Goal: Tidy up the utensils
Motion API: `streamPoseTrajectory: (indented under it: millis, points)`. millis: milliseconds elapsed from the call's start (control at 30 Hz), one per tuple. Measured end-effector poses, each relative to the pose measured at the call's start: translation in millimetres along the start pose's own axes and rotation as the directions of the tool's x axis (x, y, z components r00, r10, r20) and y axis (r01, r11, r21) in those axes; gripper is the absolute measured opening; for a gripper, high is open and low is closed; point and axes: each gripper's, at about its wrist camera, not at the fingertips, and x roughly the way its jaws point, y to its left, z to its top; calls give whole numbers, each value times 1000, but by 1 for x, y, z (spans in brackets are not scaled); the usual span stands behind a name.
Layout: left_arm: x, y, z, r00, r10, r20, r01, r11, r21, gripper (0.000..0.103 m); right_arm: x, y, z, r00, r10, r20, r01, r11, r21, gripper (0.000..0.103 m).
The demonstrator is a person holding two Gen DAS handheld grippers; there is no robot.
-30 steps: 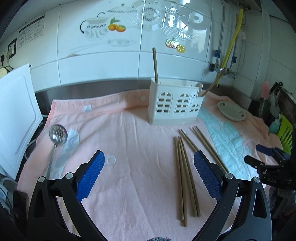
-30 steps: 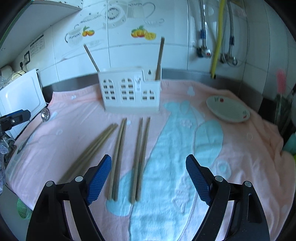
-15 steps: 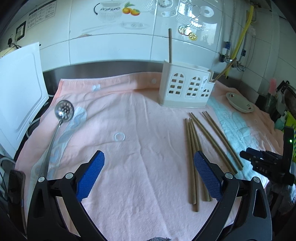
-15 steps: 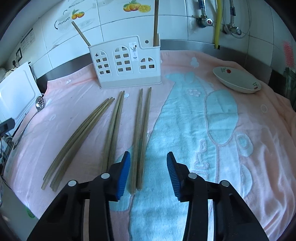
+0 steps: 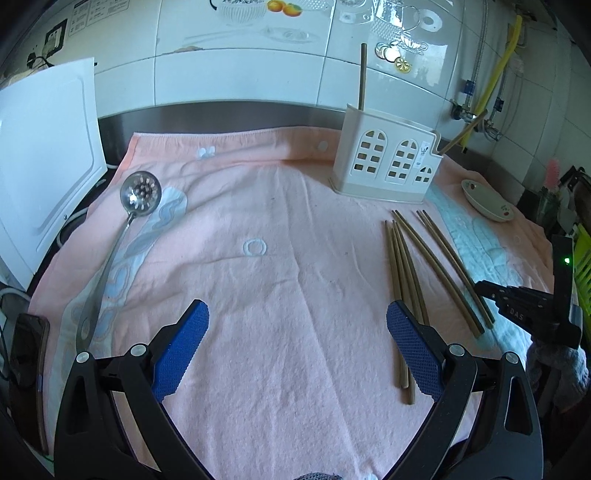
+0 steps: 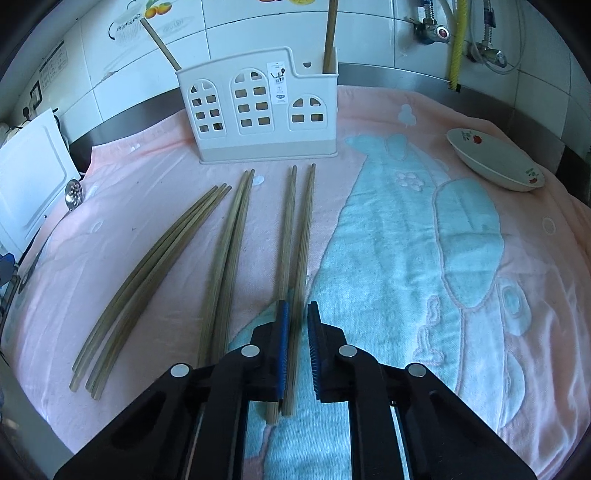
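Blue-padded right gripper (image 6: 297,345) pinches narrowly around the rightmost chopstick pair (image 6: 299,236), contact hard to confirm; their near ends hide under the jaws. Left gripper (image 5: 297,345) spread wide above the pink towel (image 5: 258,295). White holder (image 6: 258,114) sits beyond.

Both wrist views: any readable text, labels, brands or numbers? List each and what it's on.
"DAS": on the black right gripper, seen in the left wrist view.
White sticker on the white plastic utensil holder: print too small to read.
White notice sheet on the tiled wall: text too blurred to read.
Fruit-and-teapot decals on the white wall tiles: pictures only, no legible words.
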Motion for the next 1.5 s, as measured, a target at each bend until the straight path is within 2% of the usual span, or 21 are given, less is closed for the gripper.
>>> streamPoseTrajectory:
  millis: [333,600,700,867,1133,1267,1500]
  points:
    - [2,-9,-6,1000,-23,-17,23,1000,12,94,7,0,0,1000,-5,-14,4,1000,-4,7]
    - [12,-26,-11,997,-62,-55,64,997,35,75,5,0,-4,1000,-19,1,19,1000,-20,7]
    - [21,-33,-12,992,-96,-83,99,995,25,68,3,-2,-7,1000,-18,6,19,1000,-11,6]
    - [37,-49,-15,983,-130,-130,133,991,15,48,-6,-6,-11,1000,-21,17,21,1000,-6,6]
    - [61,-71,-17,969,-164,-183,167,986,2,25,-25,-12,-14,999,-5,54,4,1000,11,6]
    - [73,-79,-18,967,-153,-205,159,987,14,18,-28,-15,-16,998,2,62,-3,1000,17,6]
    - [83,-81,-16,964,-152,-218,159,987,16,14,-28,-18,-18,998,13,64,-14,1000,26,6]
